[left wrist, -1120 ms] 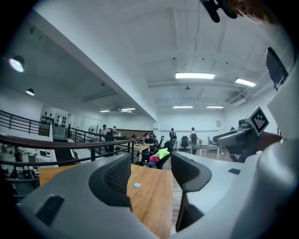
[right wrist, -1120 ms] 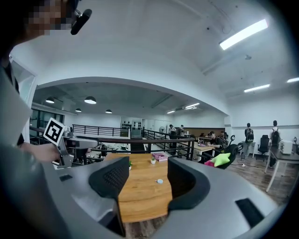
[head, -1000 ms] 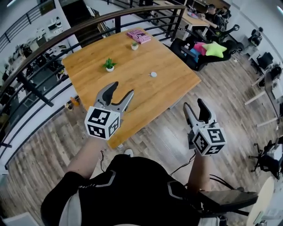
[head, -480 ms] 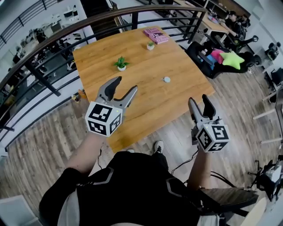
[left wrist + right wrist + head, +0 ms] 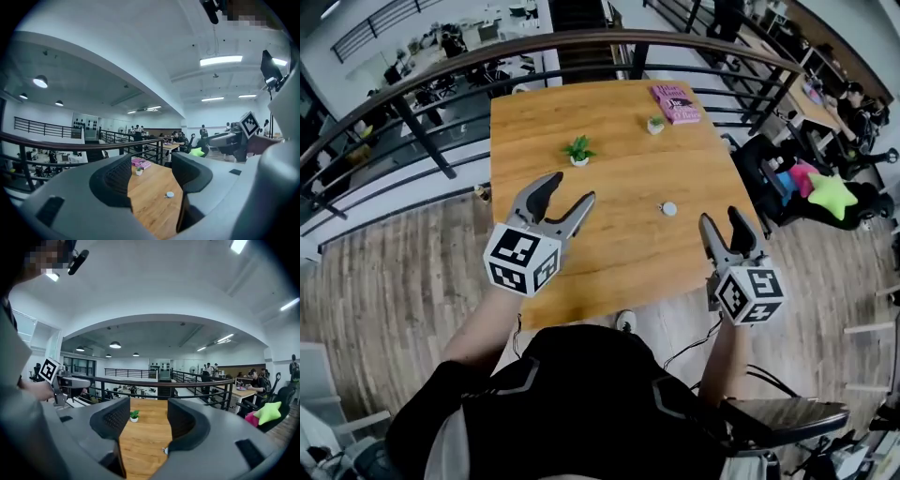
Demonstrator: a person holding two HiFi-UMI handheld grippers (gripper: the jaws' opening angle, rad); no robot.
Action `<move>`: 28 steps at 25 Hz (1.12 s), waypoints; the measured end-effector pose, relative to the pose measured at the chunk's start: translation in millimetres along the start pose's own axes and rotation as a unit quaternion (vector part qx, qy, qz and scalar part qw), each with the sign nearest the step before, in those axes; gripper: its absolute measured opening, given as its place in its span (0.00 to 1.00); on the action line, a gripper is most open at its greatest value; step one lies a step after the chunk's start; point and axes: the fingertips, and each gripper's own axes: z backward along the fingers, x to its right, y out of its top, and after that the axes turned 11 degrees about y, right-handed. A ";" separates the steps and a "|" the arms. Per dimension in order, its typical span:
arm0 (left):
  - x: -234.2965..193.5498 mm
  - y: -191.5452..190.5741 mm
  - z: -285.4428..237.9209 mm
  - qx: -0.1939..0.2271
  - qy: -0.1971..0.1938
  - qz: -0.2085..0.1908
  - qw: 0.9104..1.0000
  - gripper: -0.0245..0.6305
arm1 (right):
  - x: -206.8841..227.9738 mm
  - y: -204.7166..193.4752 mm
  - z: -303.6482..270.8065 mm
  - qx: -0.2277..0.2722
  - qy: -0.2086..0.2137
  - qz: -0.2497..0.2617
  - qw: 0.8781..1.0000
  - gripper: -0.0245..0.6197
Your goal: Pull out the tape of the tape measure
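A square wooden table stands on a plank floor, hemmed on its far sides by a dark railing, with an open office beyond and a green star cushion off to the right. On the table, a small white pot holds a leafy plant, and a second, smaller potted plant sits just beside a pink book at the far edge. The tape measure, a small round white disc, lies alone toward the right side. The left gripper hangs over the near part of the table, jaws wide apart and empty. The right gripper hovers at the near right edge, jaws also spread with nothing between them, and clear of the tape measure.
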 end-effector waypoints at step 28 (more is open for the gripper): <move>39.7 -156.3 -89.2 -0.166 0.126 0.064 0.976 0.47 | 133.5 -235.1 -157.5 -0.185 0.173 0.050 0.966 0.42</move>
